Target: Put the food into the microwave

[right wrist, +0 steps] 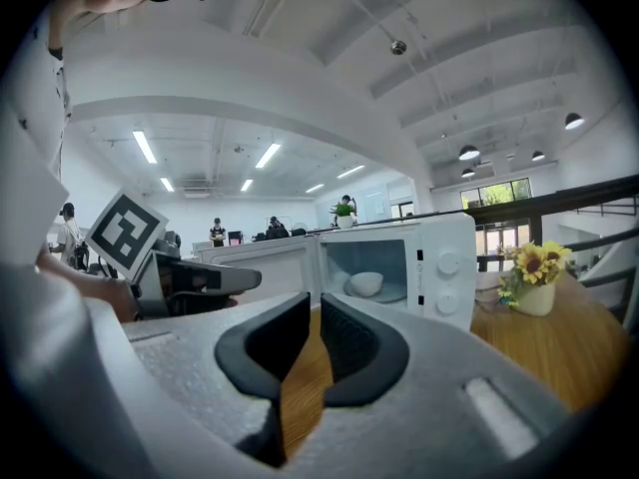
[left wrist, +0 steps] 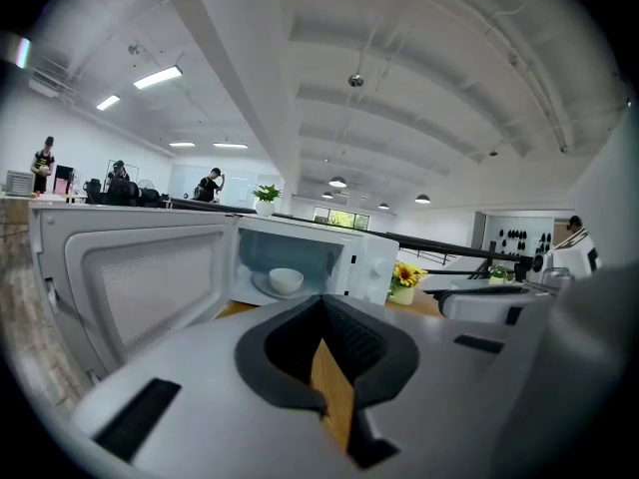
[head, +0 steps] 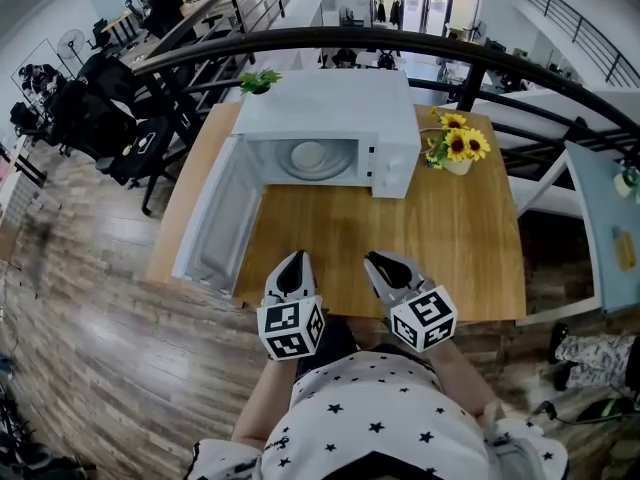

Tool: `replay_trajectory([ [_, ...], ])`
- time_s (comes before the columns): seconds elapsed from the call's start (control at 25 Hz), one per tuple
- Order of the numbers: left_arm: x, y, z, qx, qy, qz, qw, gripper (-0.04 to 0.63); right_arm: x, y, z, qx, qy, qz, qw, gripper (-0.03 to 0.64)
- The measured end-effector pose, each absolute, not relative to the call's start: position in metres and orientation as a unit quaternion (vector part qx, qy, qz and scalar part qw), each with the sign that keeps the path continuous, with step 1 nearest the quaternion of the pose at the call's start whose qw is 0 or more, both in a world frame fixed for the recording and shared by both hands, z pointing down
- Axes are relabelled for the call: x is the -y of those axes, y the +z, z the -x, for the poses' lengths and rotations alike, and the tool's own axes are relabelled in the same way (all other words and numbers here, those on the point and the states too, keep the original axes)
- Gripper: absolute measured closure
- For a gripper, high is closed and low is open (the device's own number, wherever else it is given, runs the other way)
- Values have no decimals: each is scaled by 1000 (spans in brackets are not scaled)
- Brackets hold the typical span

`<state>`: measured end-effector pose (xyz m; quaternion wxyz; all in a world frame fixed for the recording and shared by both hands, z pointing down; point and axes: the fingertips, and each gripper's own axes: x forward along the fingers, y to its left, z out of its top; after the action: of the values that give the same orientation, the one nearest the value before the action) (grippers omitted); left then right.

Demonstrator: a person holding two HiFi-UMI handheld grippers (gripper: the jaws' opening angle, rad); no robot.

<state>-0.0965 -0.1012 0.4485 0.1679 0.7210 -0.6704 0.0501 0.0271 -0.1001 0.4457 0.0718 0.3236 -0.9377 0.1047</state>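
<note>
Wood-topped table (head: 450, 238) stands on a plank floor, and at its near edge a person in a star-printed top (head: 370, 418) holds two tongs side by side over bare tabletop. On the left gripper (head: 297, 256) the jaws are pressed together with nothing between them. The right gripper (head: 375, 260) also has its jaws drawn together, with only a sliver of table showing between the pads, and it carries nothing. Both sit well apart from the white microwave (head: 330, 108) further back, whose door (head: 210, 218) is swung wide open to the left. Inside, a white bowl (head: 310, 154) rests on the turntable; its contents cannot be made out. Just right of the microwave stands a pot of sunflowers (head: 455, 148), and a small green plant (head: 259, 81) sits by its far left corner. Beyond, a dark railing (head: 350, 38) curves past the table
</note>
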Motion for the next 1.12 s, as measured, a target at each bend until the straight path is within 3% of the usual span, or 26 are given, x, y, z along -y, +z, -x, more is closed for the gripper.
replay_trajectory([
  [1.12, 108, 448, 100, 667, 48, -723, 173, 592, 113, 446, -26, 935, 96, -332, 77, 609],
])
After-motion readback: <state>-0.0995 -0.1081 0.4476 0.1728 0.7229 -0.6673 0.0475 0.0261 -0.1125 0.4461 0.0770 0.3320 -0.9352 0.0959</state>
